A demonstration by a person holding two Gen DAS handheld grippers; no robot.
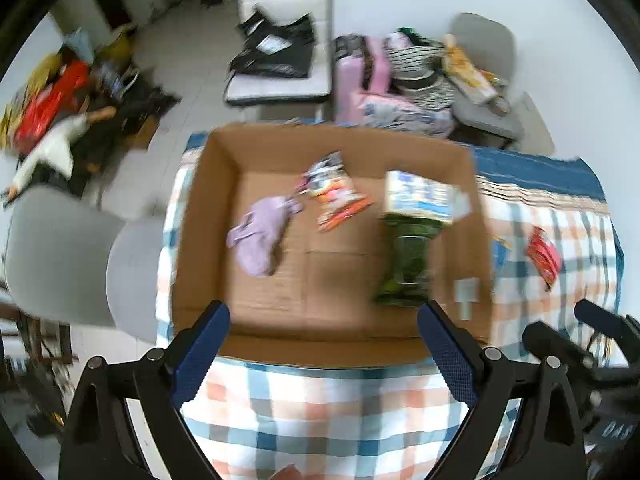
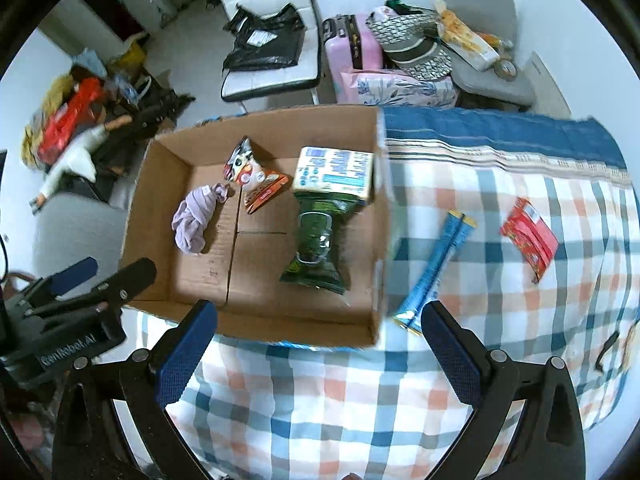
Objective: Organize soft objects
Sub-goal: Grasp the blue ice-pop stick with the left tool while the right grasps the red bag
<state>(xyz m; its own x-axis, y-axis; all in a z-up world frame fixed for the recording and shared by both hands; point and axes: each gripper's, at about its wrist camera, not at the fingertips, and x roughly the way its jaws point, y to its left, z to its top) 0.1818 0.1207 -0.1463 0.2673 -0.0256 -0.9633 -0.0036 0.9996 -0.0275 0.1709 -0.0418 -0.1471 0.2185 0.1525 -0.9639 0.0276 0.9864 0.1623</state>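
On the checked cloth, both claws gape wide; left claw reads "GenRobot.AI".

White chair carrying black bag; pink suitcase standing beside it; grey chair holding clutter; checkered cloth covering bench.

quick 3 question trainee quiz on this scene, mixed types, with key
1. True or false: the purple cloth lies inside the box.
2. Multiple choice: which item lies on the tablecloth outside the box? A) green packet B) blue packet C) white carton
3. Fill in: the left gripper and right gripper are both ____ and hold nothing.

Key: 1 true; 2 B; 3 open
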